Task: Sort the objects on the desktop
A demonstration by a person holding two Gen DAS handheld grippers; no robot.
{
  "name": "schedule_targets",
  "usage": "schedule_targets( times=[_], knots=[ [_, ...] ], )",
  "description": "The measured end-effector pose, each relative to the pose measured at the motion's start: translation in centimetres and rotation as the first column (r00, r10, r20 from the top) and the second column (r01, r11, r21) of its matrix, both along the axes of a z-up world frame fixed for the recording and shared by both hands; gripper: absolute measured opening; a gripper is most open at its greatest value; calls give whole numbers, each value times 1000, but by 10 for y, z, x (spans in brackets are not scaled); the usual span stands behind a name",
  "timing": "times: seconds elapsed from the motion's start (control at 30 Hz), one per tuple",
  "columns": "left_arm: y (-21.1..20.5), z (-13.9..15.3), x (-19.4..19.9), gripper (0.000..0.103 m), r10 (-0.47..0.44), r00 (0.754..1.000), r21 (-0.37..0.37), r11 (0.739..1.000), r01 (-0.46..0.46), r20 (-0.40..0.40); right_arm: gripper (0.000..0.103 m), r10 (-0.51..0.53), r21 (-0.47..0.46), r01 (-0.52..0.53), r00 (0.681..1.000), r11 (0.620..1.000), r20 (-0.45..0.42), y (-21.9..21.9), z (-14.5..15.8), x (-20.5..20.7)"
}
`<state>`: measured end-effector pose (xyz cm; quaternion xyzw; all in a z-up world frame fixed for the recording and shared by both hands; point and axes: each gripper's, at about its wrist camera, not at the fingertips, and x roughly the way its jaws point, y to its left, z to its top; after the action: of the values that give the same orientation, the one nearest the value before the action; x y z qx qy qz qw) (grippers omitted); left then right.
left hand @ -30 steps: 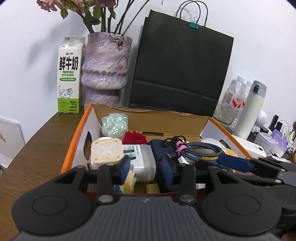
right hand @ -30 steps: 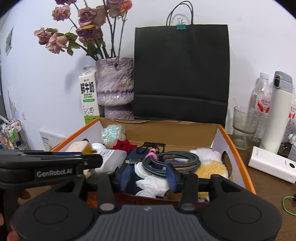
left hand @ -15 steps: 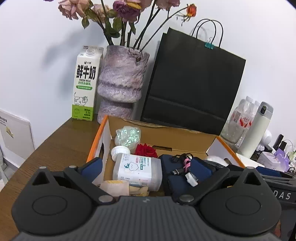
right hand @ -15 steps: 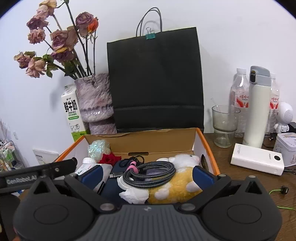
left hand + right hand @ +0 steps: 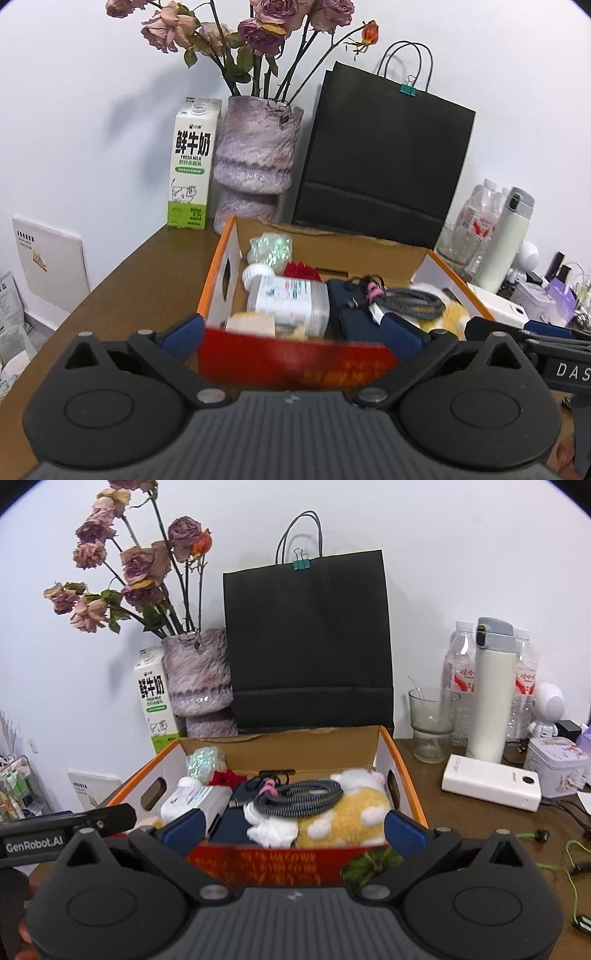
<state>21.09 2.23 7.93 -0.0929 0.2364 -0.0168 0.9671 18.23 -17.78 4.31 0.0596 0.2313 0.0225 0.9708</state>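
An orange-edged cardboard box (image 5: 218,269) (image 5: 402,764) stands on the brown desk, full of small objects: a white plastic bottle (image 5: 288,299) (image 5: 195,799), a coiled braided cable (image 5: 410,304) (image 5: 303,799), a yellow-and-white plush toy (image 5: 347,812), a red rose (image 5: 301,271), a glittery ball (image 5: 271,249) and a dark blue pouch (image 5: 354,321). My left gripper (image 5: 291,334) is open and empty in front of the box's red front wall. My right gripper (image 5: 295,829) is open and empty at the same wall.
Behind the box stand a milk carton (image 5: 192,166), a purple vase with dried roses (image 5: 255,166) and a black paper bag (image 5: 308,642). To the right are a white thermos (image 5: 489,686), water bottles, a glass (image 5: 432,723), a white power bank (image 5: 491,782), a tin (image 5: 556,760) and green earphone cables (image 5: 569,860).
Both grippers have opened wide and pulled back and up from inside the box to in front of it. The square cream object near the left fingers is gone from view.
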Motion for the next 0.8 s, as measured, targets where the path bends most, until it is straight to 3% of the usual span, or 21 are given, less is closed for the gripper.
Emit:
schedule_targets(
  times=[0.43, 0.8],
  knots=[
    [-13, -19, -64, 103, -16, 1000, 54, 998, 15, 4, 103, 10, -38, -10, 1000, 999, 6, 13, -10, -66],
    [-15, -25, -82, 103, -49, 999, 62, 997, 47, 21, 103, 27, -6, -27, 1000, 1000, 7, 12, -17, -83]
  ],
)
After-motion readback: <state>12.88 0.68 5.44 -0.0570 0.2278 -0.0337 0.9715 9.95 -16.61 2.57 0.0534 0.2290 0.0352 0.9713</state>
